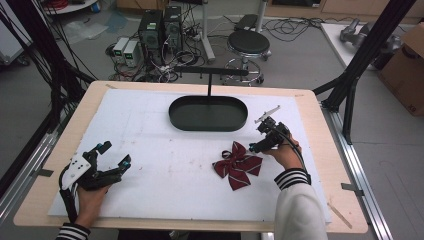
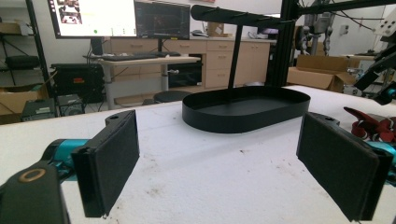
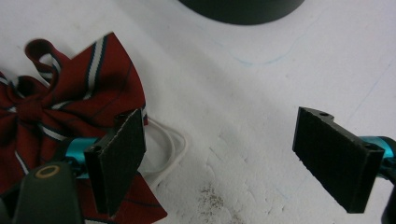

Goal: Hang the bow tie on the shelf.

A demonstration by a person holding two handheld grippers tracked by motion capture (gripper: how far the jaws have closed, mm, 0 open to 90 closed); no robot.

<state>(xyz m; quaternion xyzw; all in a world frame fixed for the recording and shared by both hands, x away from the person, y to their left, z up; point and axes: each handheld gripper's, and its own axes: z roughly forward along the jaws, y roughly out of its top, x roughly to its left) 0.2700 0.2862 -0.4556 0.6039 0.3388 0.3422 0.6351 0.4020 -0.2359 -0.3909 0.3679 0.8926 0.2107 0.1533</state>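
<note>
Right hand is out over the right half of the tabletop [image 1: 150,210], wrist cocked, the right gripper [image 1: 258,140] angled down and inward with its jaws spread wide and nothing between them. In the right gripper view one pad [image 3: 122,158] hangs over the edge of the bow tie [image 1: 237,165], just above its white elastic loop [image 3: 170,149]; the other pad sits over bare white surface, well clear of the fabric. The bow tie, dark red with pale stripes, lies flat just beside that hand, its long axis running slantwise, one wing toward the black oval tray [image 1: 208,114], tails toward the person. Left hand rests low at the near left, the left gripper [image 1: 115,152] pointing up-table toward the tray, jaws wide apart, holding nothing, well away from the bow tie
</note>
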